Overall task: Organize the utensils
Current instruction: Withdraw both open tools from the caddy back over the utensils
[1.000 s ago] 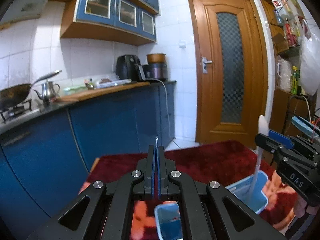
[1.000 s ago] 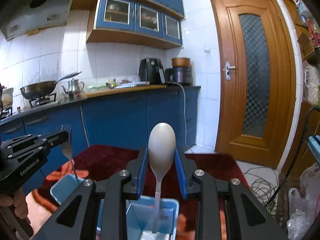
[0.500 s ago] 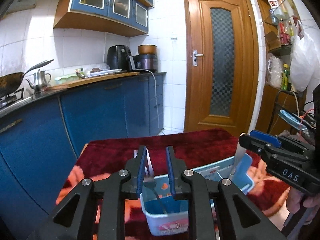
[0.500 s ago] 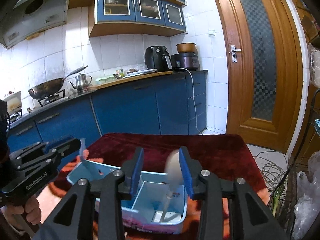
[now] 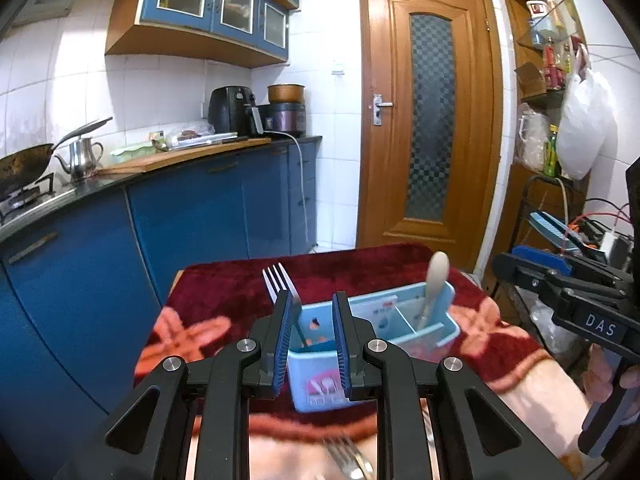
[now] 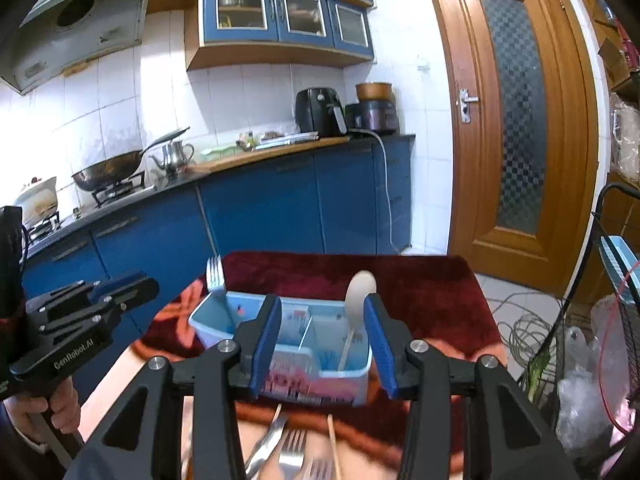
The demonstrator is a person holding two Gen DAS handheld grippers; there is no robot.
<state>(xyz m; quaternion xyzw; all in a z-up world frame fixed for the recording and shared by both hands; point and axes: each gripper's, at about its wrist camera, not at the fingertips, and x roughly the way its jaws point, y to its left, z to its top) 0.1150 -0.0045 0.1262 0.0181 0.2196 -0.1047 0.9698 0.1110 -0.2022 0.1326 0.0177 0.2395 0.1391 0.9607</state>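
A light blue divided utensil holder [image 5: 436, 330] [image 6: 216, 322] stands on a red patterned table cloth. A metal fork [image 5: 276, 280] [image 6: 215, 274] stands tines up in its left compartment. A white spoon [image 5: 436, 270] [image 6: 359, 292] stands bowl up in its right compartment. My left gripper [image 5: 312, 344] is open and empty, just in front of the fork's compartment. My right gripper [image 6: 324, 344] is open and empty, just in front of the spoon's compartment. More forks [image 6: 292, 452] and a chopstick [image 6: 333, 444] lie on the table near me.
The table's far edge [image 6: 344, 256] faces blue kitchen cabinets [image 5: 192, 216] and a wooden door [image 5: 430, 128]. A wire rack with bags and cables [image 6: 600, 360] stands at the right of the table. A fork [image 5: 348, 458] lies under my left gripper.
Both grippers opened wider and drew back from the holder. The fork and the spoon, released, now stand free in their compartments.
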